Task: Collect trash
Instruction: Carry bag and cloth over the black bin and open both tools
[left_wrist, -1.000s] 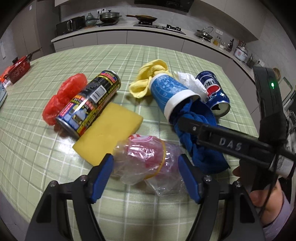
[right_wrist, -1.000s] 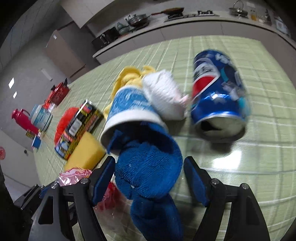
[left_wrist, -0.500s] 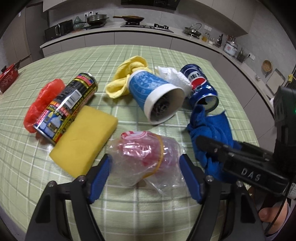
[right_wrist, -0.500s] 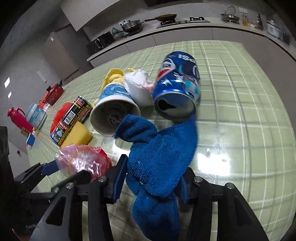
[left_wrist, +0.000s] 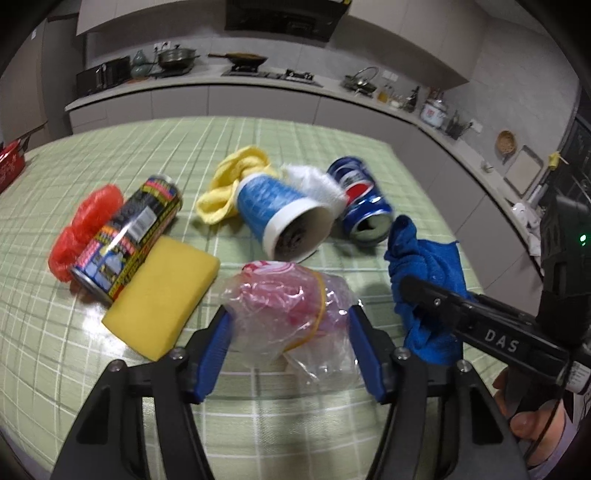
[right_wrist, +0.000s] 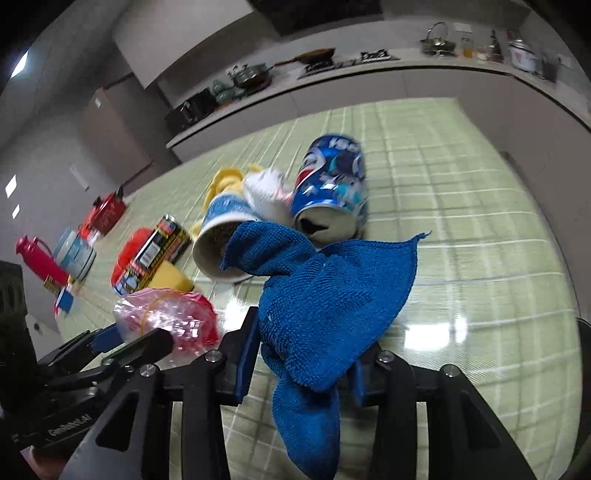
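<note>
The left tool (left_wrist: 290, 345) has just been closing on the crumpled plastic bag (left_wrist: 284, 314), pads pressing its sides. The right tool (right_wrist: 301, 363) has been closing too, pinching the blue cloth (right_wrist: 332, 291) near the counter's (right_wrist: 480, 229) right edge. Beyond lie sponge (left_wrist: 162, 291), paper cup (left_wrist: 284, 218) and soda can (right_wrist: 332, 192). Only the right view shows open counter rightward.

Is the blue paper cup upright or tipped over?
Tipped over. The cup lies on its side on the table, its open mouth facing the camera; something dark shows inside, too blurred to identify.
</note>
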